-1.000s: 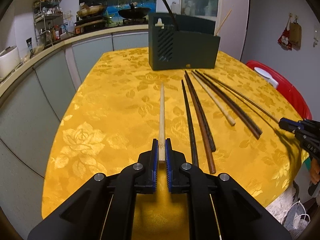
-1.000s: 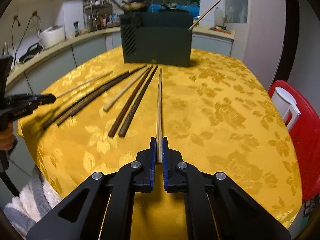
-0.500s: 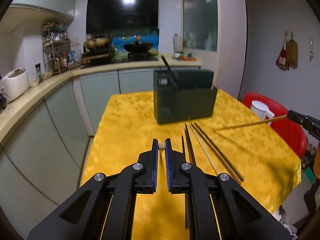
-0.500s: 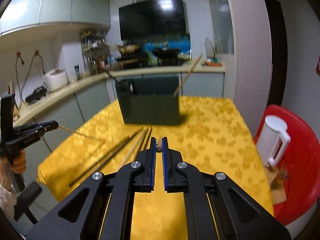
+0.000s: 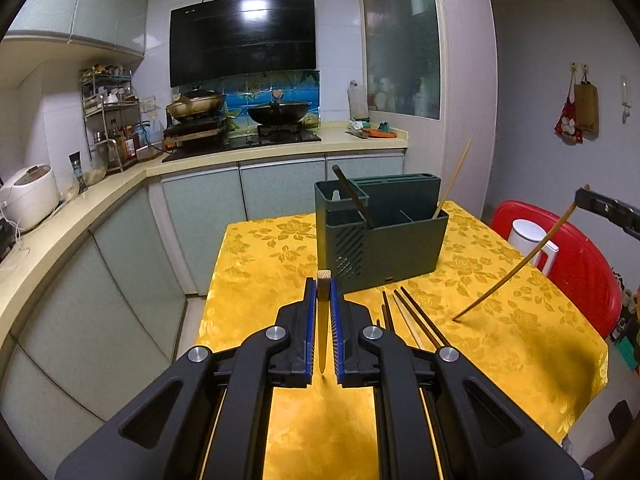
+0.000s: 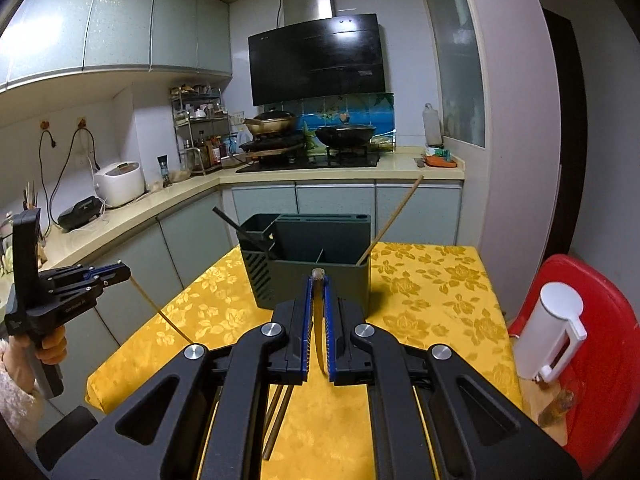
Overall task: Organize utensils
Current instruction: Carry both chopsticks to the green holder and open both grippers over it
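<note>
Both chopsticks (image 5: 323, 280) now off the tablecloth (image 5: 500, 340), aloft.

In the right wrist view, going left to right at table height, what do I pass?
Left tongs gripping a light chopstick → dark green utensil holder → white jug on the red chair.

This is a home kitchen. A black range hood (image 5: 243, 38) hangs over a stove (image 5: 244, 140) carrying a wok (image 5: 279, 112) and a pan (image 5: 196, 104). Pale cabinets (image 6: 116, 16) line the wall above an L-shaped counter (image 5: 80, 204) holding a rice cooker (image 5: 26, 196) and a spice rack (image 5: 108, 116). A surface (image 5: 500, 320) under a yellow floral cloth holds a green utensil holder (image 5: 380, 236) and loose chopsticks (image 5: 416, 320).
</note>
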The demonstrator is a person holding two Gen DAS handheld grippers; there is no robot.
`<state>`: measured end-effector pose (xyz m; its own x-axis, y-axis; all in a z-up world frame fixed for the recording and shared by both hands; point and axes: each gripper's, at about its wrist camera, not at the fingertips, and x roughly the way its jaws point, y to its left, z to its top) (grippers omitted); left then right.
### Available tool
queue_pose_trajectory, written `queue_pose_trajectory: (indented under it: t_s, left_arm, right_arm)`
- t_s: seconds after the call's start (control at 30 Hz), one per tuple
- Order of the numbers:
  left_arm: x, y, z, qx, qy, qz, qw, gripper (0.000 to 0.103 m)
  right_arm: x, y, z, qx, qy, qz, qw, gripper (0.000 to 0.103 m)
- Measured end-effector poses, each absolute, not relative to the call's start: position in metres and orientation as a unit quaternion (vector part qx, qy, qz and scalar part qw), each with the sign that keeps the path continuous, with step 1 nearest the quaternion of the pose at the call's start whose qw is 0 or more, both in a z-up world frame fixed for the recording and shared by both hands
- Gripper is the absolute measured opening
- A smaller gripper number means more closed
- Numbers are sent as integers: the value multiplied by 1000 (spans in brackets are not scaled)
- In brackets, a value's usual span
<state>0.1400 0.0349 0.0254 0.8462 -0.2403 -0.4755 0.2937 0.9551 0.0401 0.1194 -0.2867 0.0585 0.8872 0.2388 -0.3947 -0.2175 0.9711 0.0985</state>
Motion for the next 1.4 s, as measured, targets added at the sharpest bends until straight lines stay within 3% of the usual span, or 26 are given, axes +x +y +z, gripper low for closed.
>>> queue_pose_trajectory:
  t_s: [0.4, 0.83, 1.1, 1.4]
  left_arm:
    - [165, 19, 69, 61, 239, -178, 952, 7]
    - [222, -51, 140, 64, 201, -202, 956, 7]
    - [271, -78, 148, 47, 196, -191, 961, 7]
    - [313, -91, 118, 64, 237, -186, 951, 7]
  right_arm:
    - [165, -288, 100, 19, 212, 120, 970, 7]
    - [225, -296, 156, 39, 170, 90, 981, 7]
    - [263, -291, 159, 39, 172, 86, 981, 7]
    - [291, -291, 178, 46, 170, 101, 979, 7]
